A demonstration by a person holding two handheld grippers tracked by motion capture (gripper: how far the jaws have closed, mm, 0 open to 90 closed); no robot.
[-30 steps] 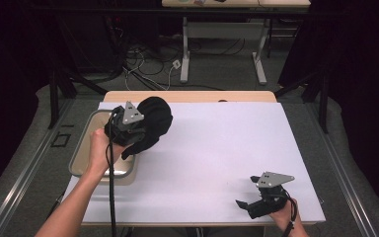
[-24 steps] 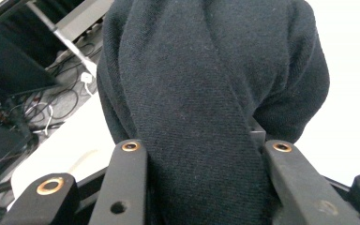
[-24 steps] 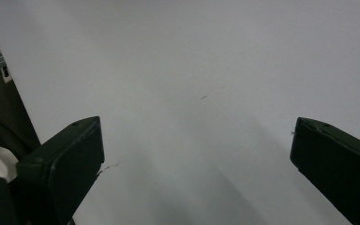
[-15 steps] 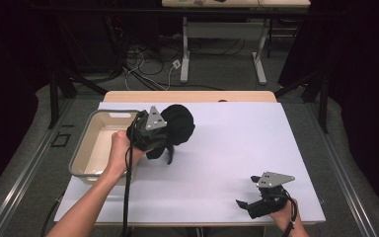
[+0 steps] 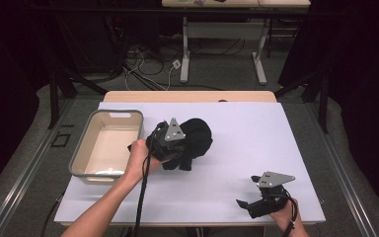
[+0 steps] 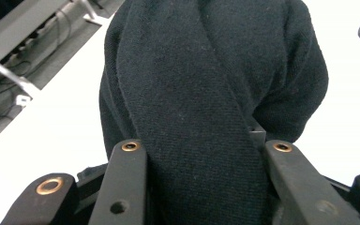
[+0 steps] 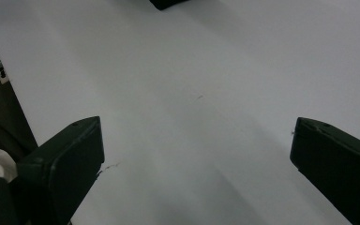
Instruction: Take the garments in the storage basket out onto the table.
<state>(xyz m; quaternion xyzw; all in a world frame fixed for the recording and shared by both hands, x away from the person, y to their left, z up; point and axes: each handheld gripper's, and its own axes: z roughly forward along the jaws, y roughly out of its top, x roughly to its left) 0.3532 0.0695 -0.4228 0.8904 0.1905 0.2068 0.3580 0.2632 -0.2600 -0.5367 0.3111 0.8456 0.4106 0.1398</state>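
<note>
A bundled black knit cloth (image 5: pixel 198 137) hangs over the middle of the white table top, just right of the tub. My left gripper (image 5: pixel 180 148) is shut on it, and a hand holds the gripper from the tub side. In the left gripper view both black jaws press on a thick fold of the cloth (image 6: pixel 206 84), which bulges above them. My right gripper (image 5: pixel 246 206) rests low at the front right corner, jaws pointing left. In the right gripper view its jaws (image 7: pixel 201 154) stand wide open over bare white sheet.
A beige tub (image 5: pixel 80 150) with a grey rim stands at the left of the table, nothing visible inside. The white sheet (image 5: pixel 261 138) covers most of the wooden table. Behind the table are desk legs and cables on the floor.
My left gripper has carried the black cloth to the right, from above the tub to over the table's middle, and somewhat lower. The right gripper has stayed in place.
</note>
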